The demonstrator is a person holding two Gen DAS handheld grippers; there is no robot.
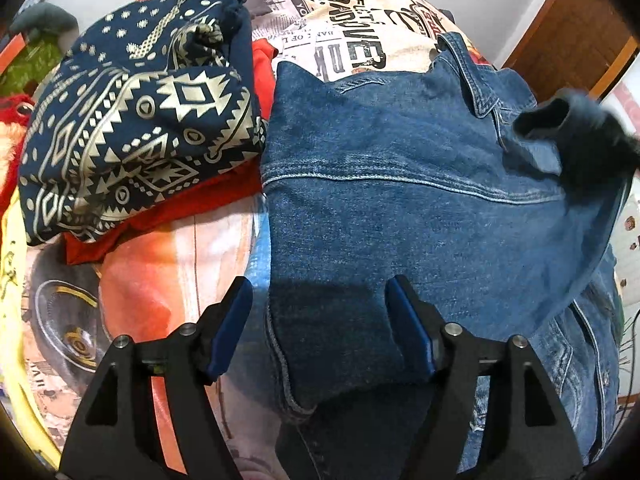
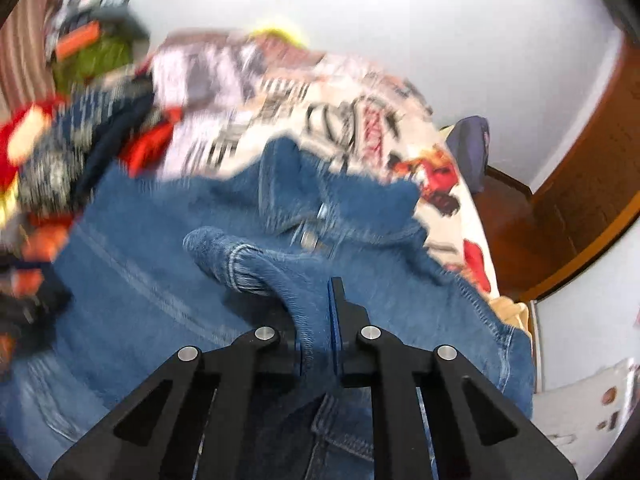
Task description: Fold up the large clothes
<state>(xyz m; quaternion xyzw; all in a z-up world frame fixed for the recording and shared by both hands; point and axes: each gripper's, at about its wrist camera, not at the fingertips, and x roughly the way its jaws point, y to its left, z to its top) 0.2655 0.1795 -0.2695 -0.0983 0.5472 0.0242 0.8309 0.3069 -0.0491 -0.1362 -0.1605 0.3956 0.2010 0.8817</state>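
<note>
- A blue denim jacket [image 1: 400, 208] is being spread out on the bed [image 1: 360, 40], right of a folded patterned cloth [image 1: 132, 128].
- The left claw [image 1: 320, 320] is being held spread over the jacket's near edge.
- A jacket sleeve [image 2: 256, 268] is being pinched by the right claw [image 2: 320, 344].

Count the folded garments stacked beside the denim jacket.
2: a navy patterned garment on top and a red garment beneath it, left of the denim jacket. More may be hidden underneath.
</note>
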